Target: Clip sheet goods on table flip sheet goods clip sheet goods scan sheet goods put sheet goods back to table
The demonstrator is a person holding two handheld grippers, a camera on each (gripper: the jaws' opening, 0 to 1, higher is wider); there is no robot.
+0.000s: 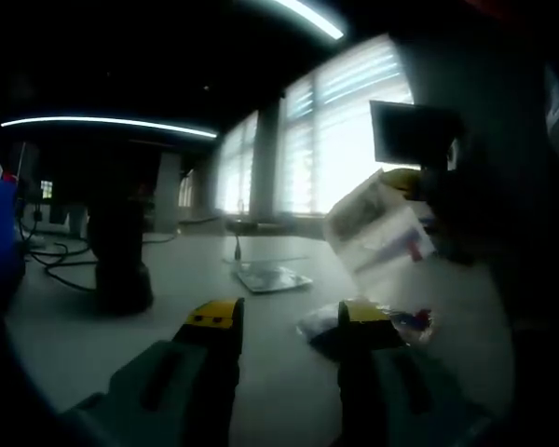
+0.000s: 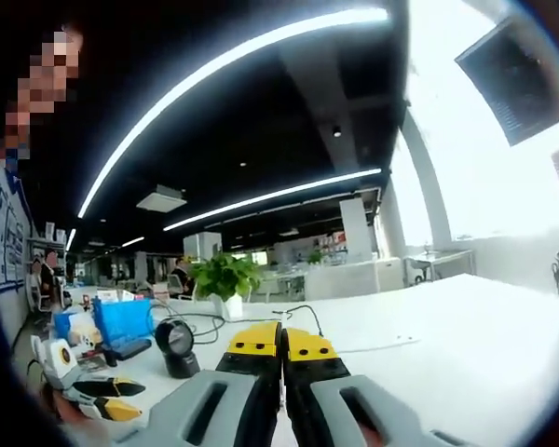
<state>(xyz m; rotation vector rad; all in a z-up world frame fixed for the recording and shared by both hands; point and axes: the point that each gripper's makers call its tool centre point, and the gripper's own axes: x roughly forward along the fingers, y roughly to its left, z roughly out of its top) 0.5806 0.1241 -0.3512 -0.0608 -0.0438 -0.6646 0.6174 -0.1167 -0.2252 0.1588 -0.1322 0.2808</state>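
Note:
In the left gripper view a clear sheet packet (image 1: 377, 228) with printed marks hangs in the air at the right. The right gripper (image 1: 412, 182), dark with a yellow tip, holds its top edge. My left gripper (image 1: 289, 317) stands open low over the white table (image 1: 93, 326), with nothing between its jaws. A second packet (image 1: 272, 277) lies flat ahead, and a third packet (image 1: 396, 321) lies beside the right jaw. In the right gripper view the right gripper (image 2: 281, 343) has its yellow tips pressed together, and the packet is hidden there. The left gripper (image 2: 93, 396) shows at lower left.
A dark scanner on a stand (image 1: 121, 265) (image 2: 177, 349) sits on the table with cables (image 1: 56, 265) trailing left. A blue box (image 2: 121, 321) and a potted plant (image 2: 225, 279) stand further off. A monitor (image 1: 415, 130) hangs by bright windows. A person is at the far left.

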